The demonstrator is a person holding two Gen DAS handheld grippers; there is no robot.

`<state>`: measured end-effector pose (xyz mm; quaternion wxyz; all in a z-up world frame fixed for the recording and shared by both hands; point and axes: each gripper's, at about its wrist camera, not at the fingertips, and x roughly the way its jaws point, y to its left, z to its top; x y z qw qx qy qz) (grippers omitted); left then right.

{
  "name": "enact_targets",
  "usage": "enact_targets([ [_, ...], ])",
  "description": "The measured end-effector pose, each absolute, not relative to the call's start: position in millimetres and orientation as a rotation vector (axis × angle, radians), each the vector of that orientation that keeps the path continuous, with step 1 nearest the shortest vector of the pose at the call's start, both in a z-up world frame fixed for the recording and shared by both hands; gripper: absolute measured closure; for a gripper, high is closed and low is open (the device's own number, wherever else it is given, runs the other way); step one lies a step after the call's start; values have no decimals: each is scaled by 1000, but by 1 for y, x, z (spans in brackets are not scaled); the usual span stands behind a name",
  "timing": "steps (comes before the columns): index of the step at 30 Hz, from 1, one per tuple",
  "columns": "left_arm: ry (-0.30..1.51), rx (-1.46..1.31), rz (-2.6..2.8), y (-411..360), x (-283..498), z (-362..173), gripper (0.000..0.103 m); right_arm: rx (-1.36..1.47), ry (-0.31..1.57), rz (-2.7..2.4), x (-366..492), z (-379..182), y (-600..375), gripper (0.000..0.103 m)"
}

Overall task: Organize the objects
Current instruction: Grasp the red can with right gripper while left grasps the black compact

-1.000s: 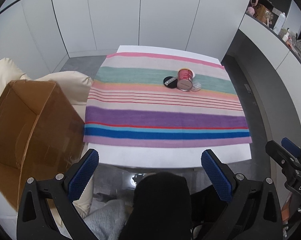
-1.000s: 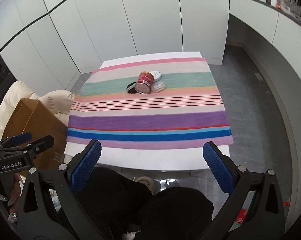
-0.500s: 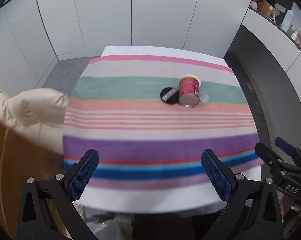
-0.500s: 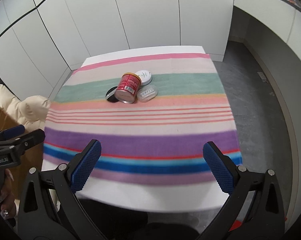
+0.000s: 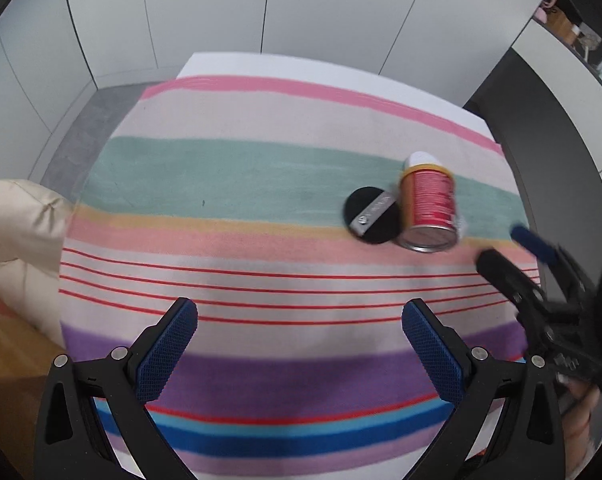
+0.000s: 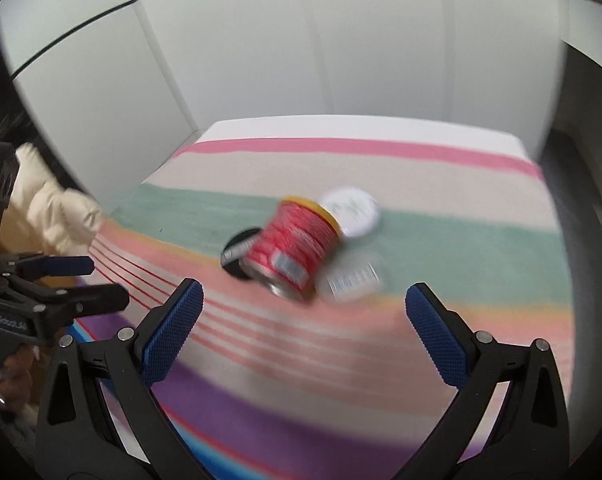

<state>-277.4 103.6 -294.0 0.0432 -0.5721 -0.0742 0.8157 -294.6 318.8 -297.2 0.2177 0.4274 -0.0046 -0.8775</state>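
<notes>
A red can [image 5: 429, 210] [image 6: 292, 252] with a yellow rim lies on its side on the striped cloth [image 5: 241, 176]. A black round puff [image 5: 371, 216] [image 6: 237, 252] touches its left side. A white round lid [image 6: 351, 210] sits behind it, and a clear small case [image 6: 351, 280] lies at its right. My left gripper [image 5: 299, 344] is open over the near stripes, empty. My right gripper [image 6: 305, 326] is open just short of the can, empty, and it also shows in the left wrist view as the right gripper [image 5: 517, 256].
A cream padded chair [image 5: 17, 232] and a brown cardboard box [image 5: 5, 380] stand left of the table. White cabinet doors [image 5: 301, 12] close off the far side. A dark counter [image 5: 549, 104] runs along the right.
Both grippers have moved forward over the table toward the cluster. The can and the items around it appear much larger now; the right wrist view is blurred by motion.
</notes>
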Motion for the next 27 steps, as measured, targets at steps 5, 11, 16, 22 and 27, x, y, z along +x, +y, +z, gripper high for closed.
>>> enact_targets([
  [5, -230, -1792, 2452, 101, -283, -310, 1, 1082, 226, -2227, -325, -309, 282, 0],
  [11, -188, -1793, 2434, 107, -288, -319, 1, 1033, 561, -2192, -335, -316, 251, 38],
  [16, -177, -1779, 2423, 116, -295, -322, 1, 1087, 518, -2189, -338, -321, 256, 39],
  [22, -156, -1768, 2417, 127, -295, -324, 1, 1199, 513, -2239, -337, -344, 246, 43],
  [27, -172, -1727, 2431, 130, -303, -322, 1, 1205, 310, -2346, -331, -335, 260, 45],
])
